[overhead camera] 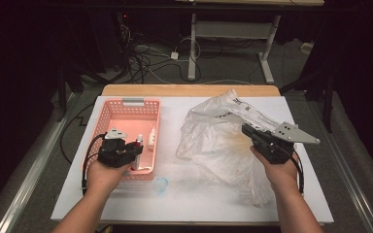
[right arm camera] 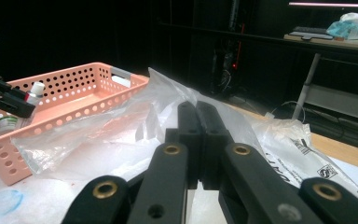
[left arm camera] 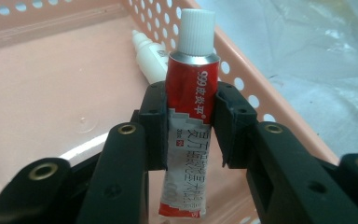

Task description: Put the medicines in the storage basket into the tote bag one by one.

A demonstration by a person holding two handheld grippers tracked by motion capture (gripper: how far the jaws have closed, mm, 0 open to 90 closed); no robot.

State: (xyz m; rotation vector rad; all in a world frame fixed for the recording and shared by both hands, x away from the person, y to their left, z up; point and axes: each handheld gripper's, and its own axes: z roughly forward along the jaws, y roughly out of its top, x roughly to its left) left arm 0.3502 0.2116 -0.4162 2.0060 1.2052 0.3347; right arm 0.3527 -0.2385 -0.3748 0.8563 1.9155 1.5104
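Observation:
A red and white ointment tube (left arm camera: 191, 93) with a white cap stands upright between the jaws of my left gripper (left arm camera: 191, 126), which is shut on its middle. In the high view that left gripper (overhead camera: 137, 145) holds the tube (overhead camera: 139, 141) over the near right part of the pink perforated basket (overhead camera: 132, 101). A small white bottle (overhead camera: 151, 137) lies inside the basket, just beyond the tube (left arm camera: 149, 58). My right gripper (overhead camera: 246, 130) has its jaws pressed together on the edge of a crumpled clear plastic bag (overhead camera: 213, 141), which is lifted there. The film (right arm camera: 98, 135) rises to the right gripper (right arm camera: 196, 109).
A small clear blue cup-like piece (overhead camera: 160, 184) lies on the white tabletop (overhead camera: 175, 204) in front of the basket. The bag covers the table's right half. Beyond the far wooden edge (overhead camera: 189, 90) are cables and the legs of a desk on the floor.

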